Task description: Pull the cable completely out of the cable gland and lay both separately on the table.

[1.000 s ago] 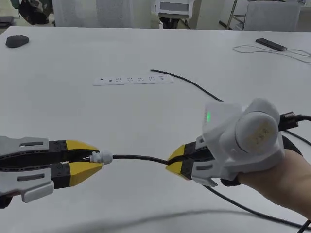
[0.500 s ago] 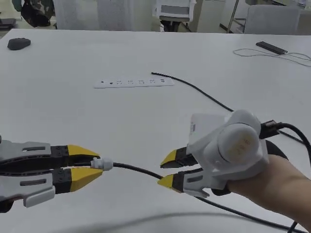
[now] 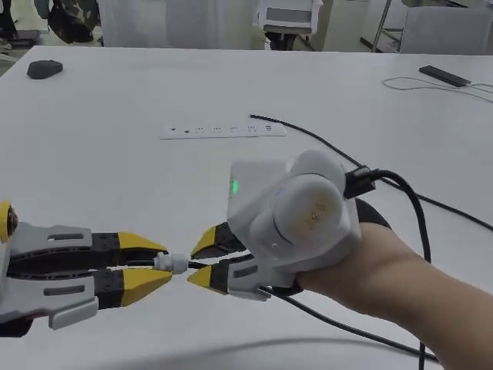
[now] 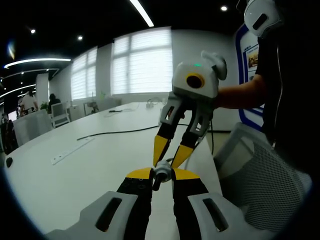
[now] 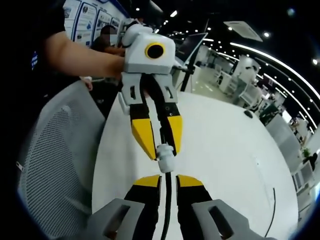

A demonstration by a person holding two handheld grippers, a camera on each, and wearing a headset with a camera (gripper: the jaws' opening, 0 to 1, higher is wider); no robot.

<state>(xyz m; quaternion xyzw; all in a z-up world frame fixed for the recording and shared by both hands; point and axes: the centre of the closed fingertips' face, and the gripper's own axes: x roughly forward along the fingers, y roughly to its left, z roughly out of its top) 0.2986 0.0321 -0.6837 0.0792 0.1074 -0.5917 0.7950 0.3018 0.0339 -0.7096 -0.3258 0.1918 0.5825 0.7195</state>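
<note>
My left gripper [image 3: 158, 267] comes in from the left, shut on the white cable gland [image 3: 171, 263], which sticks out past its yellow tips. A black cable [image 3: 331, 322] leaves the gland and trails off to the lower right under the person's hand. My right gripper [image 3: 202, 260] faces the left one tip to tip, its jaws open around the cable just behind the gland. In the left gripper view the gland [image 4: 162, 172] sits between my left gripper [image 4: 163, 174] tips, with my right gripper [image 4: 171, 151] just above. In the right gripper view the cable [image 5: 167, 200] runs between my right gripper [image 5: 168, 181] jaws up to the gland [image 5: 165, 159].
A white power strip [image 3: 223, 129] lies mid-table with its black cord [image 3: 308, 140] running right. A dark mouse [image 3: 45, 68] sits at the far left. A black device [image 3: 445, 75] and a thin white wire [image 3: 416, 83] lie at the back right. Chairs stand beyond the table.
My right gripper let go of the cable, opened, and slid left along it until its tips stand right at the gland. The left gripper kept hold of the gland.
</note>
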